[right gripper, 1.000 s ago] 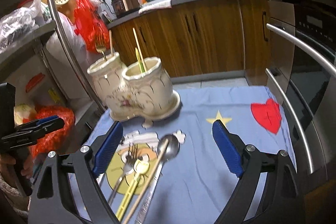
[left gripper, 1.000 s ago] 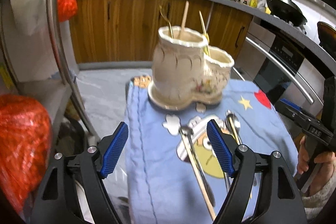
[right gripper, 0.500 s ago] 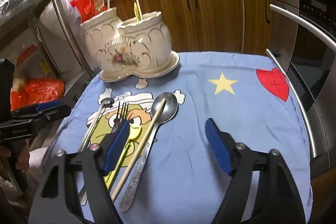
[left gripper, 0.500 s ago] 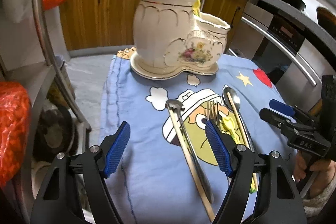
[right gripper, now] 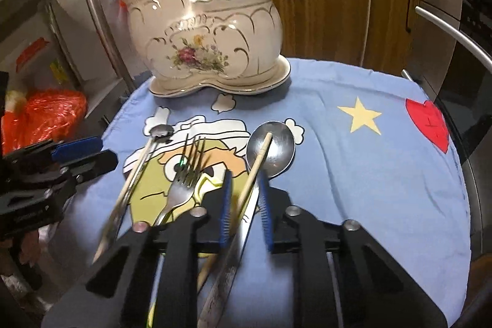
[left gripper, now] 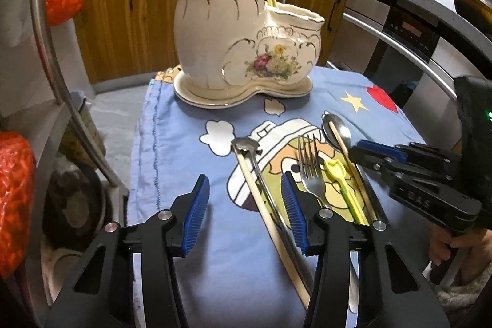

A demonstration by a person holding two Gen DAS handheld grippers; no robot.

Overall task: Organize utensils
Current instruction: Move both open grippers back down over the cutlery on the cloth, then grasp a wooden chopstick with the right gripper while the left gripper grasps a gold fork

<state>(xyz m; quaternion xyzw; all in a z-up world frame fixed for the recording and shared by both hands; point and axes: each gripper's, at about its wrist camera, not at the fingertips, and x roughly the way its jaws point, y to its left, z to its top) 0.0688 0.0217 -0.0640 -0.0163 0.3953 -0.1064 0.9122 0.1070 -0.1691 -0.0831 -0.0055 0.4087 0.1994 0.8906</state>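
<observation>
The right gripper (right gripper: 244, 205) has its blue pads narrowed around a wooden chopstick (right gripper: 256, 171) and the handle of the large steel spoon (right gripper: 272, 148) beneath it, near the front edge of the blue cartoon cloth (right gripper: 353, 174); whether the pads already press on either one I cannot tell, as a slim gap shows on each side. The chopstick's tip rests in the spoon's bowl, so the two cross right where the pads sit. To do this pick cleanly, the grip should probably take one item only: closing on both risks the round chopstick rolling out or the spoon pivoting as it lifts. The left gripper (left gripper: 246, 205) hangs wide open and empty over the cloth's front left part, straddling a second chopstick (left gripper: 270, 223) and a small ladle-like spoon (left gripper: 246, 145). A steel fork (right gripper: 184, 183) and a yellow plastic fork (left gripper: 341, 180) lie between the two groups. The ceramic two-pot holder (right gripper: 209, 42) stands at the cloth's far edge, already holding a few utensils.
</observation>
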